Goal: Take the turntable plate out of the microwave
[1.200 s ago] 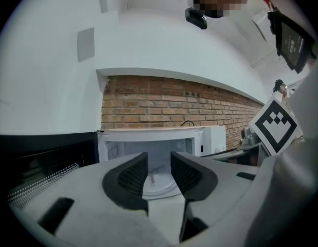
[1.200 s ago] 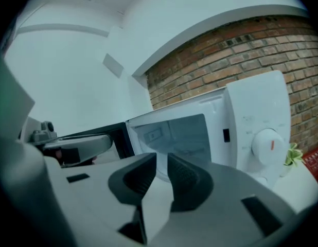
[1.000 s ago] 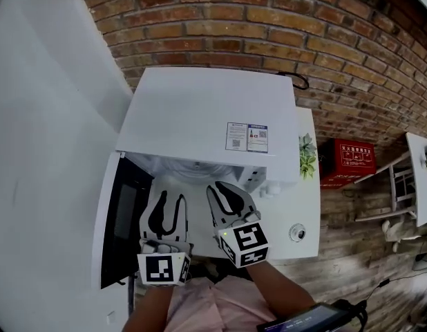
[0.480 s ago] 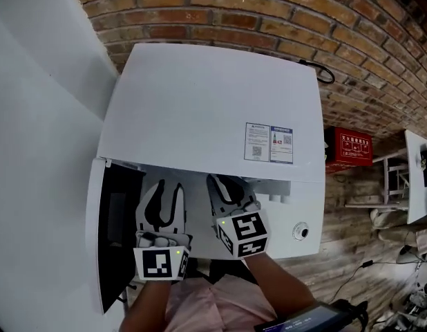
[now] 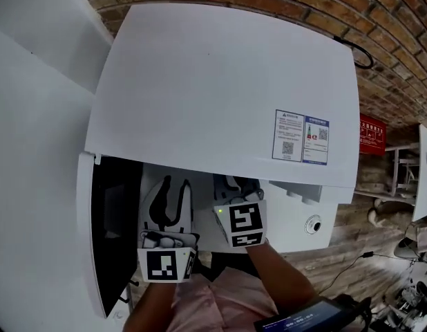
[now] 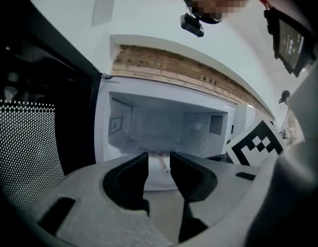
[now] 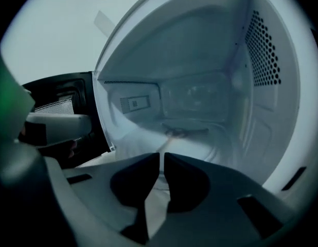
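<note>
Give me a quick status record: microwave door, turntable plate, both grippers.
microwave: white, against a brick wall
door: swung open to the left
turntable plate: clear, appears to lie on the cavity floor
left gripper: at the cavity mouth, jaws apart, nothing between them
right gripper: at the cavity mouth beside the left one, jaws closing with a narrow gap left, nothing seen gripped
task step: plate not yet taken out

Brick wall (image 5: 400,40) — plank floor (image 5: 348,254) (lower right)
</note>
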Action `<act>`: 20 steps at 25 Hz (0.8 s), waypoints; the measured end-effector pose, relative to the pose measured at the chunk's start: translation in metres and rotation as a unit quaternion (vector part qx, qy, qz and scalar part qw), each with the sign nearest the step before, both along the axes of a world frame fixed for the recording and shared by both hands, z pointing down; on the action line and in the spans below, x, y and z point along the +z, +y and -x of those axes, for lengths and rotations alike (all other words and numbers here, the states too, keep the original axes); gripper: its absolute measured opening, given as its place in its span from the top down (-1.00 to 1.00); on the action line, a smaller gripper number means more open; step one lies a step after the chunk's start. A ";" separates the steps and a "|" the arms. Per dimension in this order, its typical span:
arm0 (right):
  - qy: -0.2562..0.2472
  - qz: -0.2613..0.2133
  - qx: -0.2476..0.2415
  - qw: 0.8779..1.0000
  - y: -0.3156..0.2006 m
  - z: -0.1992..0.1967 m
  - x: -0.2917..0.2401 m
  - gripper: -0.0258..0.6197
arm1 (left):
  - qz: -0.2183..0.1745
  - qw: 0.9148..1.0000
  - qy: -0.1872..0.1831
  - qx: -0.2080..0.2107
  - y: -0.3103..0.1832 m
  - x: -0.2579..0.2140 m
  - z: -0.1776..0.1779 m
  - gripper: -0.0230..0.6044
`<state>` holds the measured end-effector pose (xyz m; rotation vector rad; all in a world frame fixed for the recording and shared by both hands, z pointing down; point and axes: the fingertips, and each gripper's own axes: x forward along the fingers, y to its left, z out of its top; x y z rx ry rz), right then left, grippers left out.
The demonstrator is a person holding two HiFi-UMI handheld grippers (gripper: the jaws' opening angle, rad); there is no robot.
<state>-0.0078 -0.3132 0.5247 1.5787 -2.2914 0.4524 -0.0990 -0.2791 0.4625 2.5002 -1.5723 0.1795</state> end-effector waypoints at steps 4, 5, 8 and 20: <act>0.007 0.020 -0.004 1.000 0.010 0.001 0.003 0.81 | 0.000 1.000 0.000 0.002 0.002 -0.002 0.002 0.51; 0.007 0.022 -0.004 1.000 0.012 0.001 0.004 0.82 | -0.001 1.000 0.000 0.003 0.003 -0.003 0.002 0.51; 0.007 0.013 -0.013 1.000 0.017 0.005 0.003 0.81 | -0.005 1.000 0.000 0.009 0.004 -0.008 0.001 0.51; -0.469 0.144 0.174 0.853 0.045 -0.024 0.035 0.26 | -0.015 0.999 0.000 0.039 0.020 -0.027 -0.002 0.51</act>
